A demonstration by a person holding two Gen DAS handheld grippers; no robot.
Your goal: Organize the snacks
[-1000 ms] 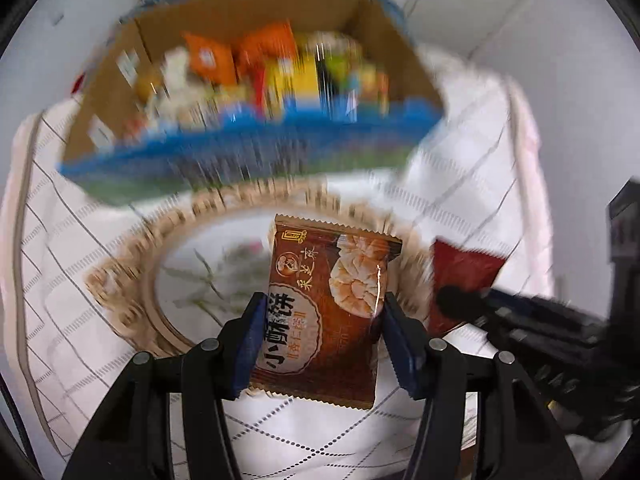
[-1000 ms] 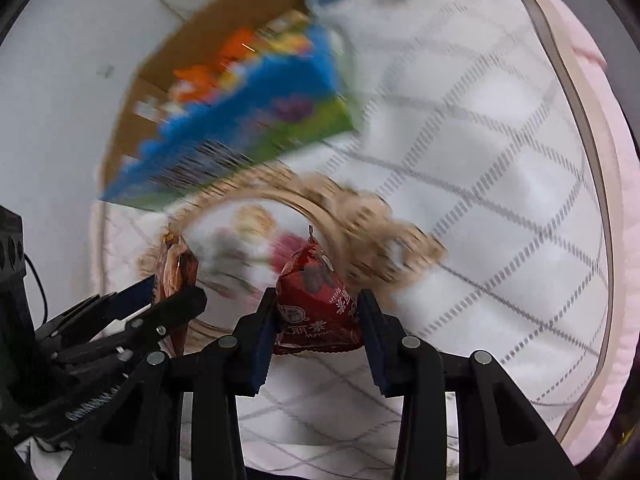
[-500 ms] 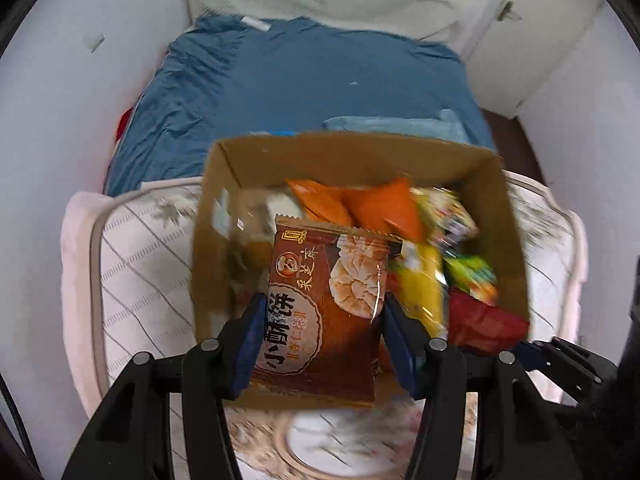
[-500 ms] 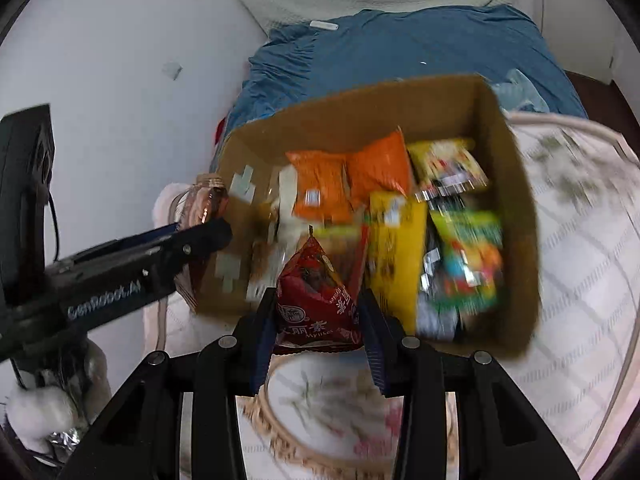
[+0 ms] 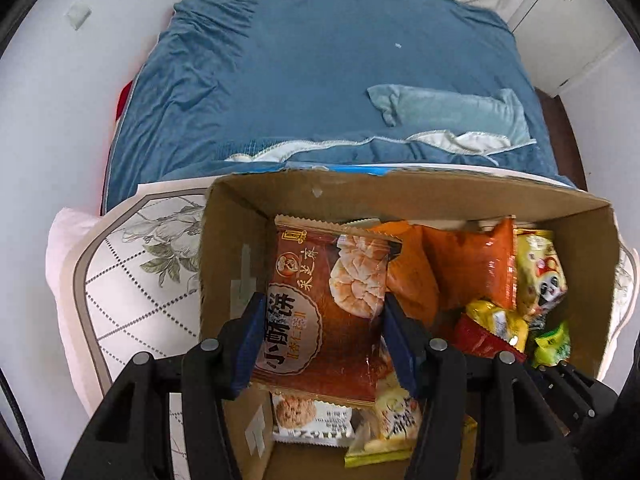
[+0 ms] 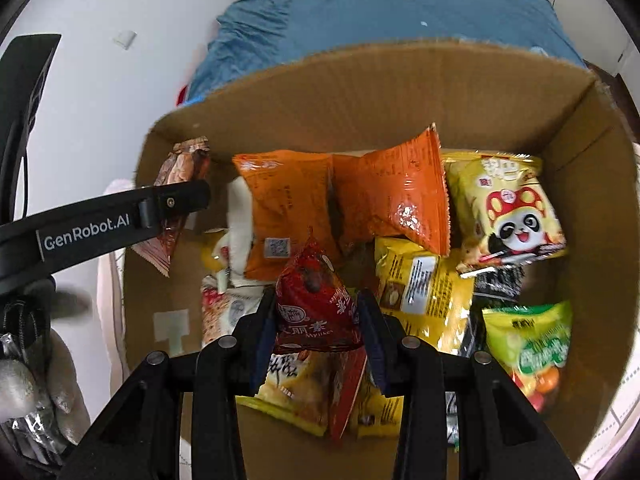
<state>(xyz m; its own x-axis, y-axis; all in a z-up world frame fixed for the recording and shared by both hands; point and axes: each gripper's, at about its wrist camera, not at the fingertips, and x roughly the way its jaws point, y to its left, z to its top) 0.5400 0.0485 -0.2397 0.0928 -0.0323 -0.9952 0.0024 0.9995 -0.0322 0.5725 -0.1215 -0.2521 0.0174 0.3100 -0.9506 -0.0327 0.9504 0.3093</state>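
My left gripper (image 5: 320, 336) is shut on a brown biscuit packet (image 5: 324, 312) and holds it over the left side of an open cardboard box (image 5: 228, 248). My right gripper (image 6: 316, 320) is shut on a small red triangular snack packet (image 6: 316, 300) over the box's middle (image 6: 360, 92). The box holds several packets: two orange ones (image 6: 384, 192), yellow ones (image 6: 420, 284), a panda packet (image 6: 512, 216) and a green one (image 6: 532, 344). The left gripper's finger (image 6: 120, 220) and the brown packet (image 6: 180, 172) show at the left of the right wrist view.
The box stands on a white quilted cloth with a flower print (image 5: 140, 264). Behind it lies a bed with a blue cover (image 5: 320, 72) and a light blue pillow (image 5: 452, 112). A white wall (image 5: 48, 100) is on the left.
Both grippers have moved forward from above the round mat to over the open box, each still holding its packet. The box now fills the lower part of both views.
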